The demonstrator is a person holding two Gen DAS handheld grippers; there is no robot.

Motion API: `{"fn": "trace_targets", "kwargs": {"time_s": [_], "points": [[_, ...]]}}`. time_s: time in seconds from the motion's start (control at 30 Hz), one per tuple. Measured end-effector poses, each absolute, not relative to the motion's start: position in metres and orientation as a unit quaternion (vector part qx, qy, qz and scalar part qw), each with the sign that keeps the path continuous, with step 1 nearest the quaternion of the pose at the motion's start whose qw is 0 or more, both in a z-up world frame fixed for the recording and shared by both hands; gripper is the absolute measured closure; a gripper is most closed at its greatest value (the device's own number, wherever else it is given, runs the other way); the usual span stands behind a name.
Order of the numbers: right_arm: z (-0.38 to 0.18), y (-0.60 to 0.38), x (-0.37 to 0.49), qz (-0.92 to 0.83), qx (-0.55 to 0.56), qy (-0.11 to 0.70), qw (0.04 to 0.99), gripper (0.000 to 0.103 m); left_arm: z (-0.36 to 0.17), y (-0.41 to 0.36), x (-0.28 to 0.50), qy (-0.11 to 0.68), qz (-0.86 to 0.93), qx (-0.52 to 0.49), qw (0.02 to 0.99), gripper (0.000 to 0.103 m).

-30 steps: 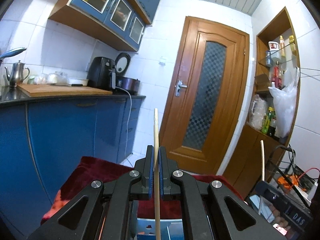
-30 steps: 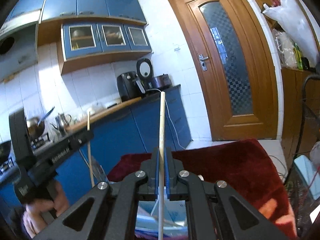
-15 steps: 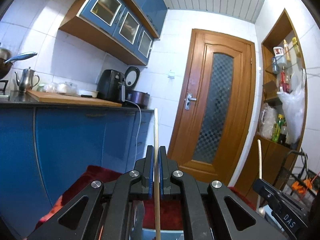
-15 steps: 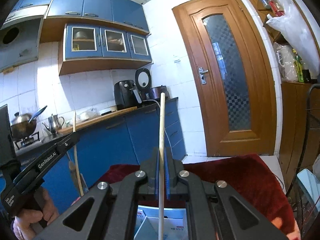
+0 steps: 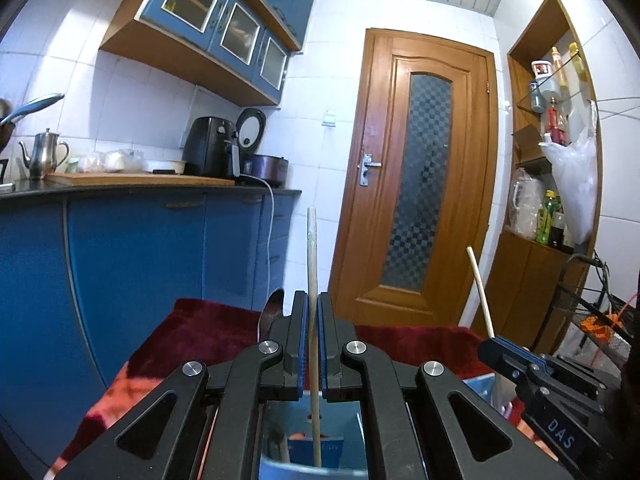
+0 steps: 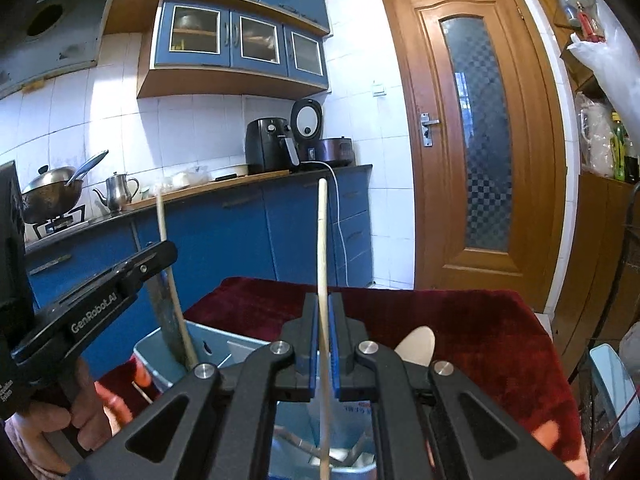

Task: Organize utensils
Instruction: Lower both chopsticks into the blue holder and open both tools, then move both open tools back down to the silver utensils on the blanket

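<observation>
My left gripper (image 5: 311, 312) is shut on an upright wooden chopstick (image 5: 312, 256); its lower end reaches into a blue utensil box (image 5: 316, 470) right below. My right gripper (image 6: 323, 316) is shut on a second chopstick (image 6: 322, 240), also upright over the same blue box (image 6: 158, 354). A metal spoon (image 5: 274, 308) stands in the box beside the left fingers. The right wrist view shows a white spoon (image 6: 416, 344) and a dark flat utensil (image 6: 166, 320) in the box. Each gripper shows in the other's view: right gripper (image 5: 490, 350), left gripper (image 6: 166, 252).
The box sits on a dark red cloth (image 6: 480, 320). Blue kitchen cabinets (image 5: 140, 264) with a worktop stand to the left, a wooden door (image 5: 420, 184) behind, shelves with bottles (image 5: 552, 216) to the right. A person's hand (image 6: 52, 428) holds the left gripper.
Both grippers have sunk with their chopsticks. The blue box and the utensils in it now show more. The right gripper has rolled upright.
</observation>
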State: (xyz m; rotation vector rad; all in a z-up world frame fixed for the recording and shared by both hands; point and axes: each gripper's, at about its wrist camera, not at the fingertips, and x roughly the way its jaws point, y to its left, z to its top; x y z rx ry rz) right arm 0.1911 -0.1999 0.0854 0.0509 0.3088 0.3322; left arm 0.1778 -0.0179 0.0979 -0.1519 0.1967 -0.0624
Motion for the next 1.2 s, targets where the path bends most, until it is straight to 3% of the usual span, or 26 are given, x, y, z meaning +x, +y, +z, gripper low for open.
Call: {"fn": "trace_targets", "kwargs": {"time_s": [0.2, 0.33, 0.6, 1.2], "points": [[0.084, -0.200, 0.189, 0.169, 0.030, 0.183, 0.968, 0.096, 0.094, -0.020, 0.174, 0.127, -0.053, -0.072, 0.988, 0.096], [0.088, -0.205, 0.179, 0.171, 0.044, 0.176, 0.969, 0.086, 0.096, -0.021, 0.168, 0.144, -0.065, -0.071, 0.985, 0.092], [0.094, -0.209, 0.164, 0.169, 0.047, 0.173, 0.969, 0.086, 0.100, -0.014, 0.149, 0.165, -0.078, -0.087, 0.979, 0.084], [0.064, -0.223, 0.135, 0.164, -0.022, 0.269, 0.949, 0.084, 0.087, 0.001, 0.113, 0.239, -0.058, -0.057, 0.968, 0.082]]}}
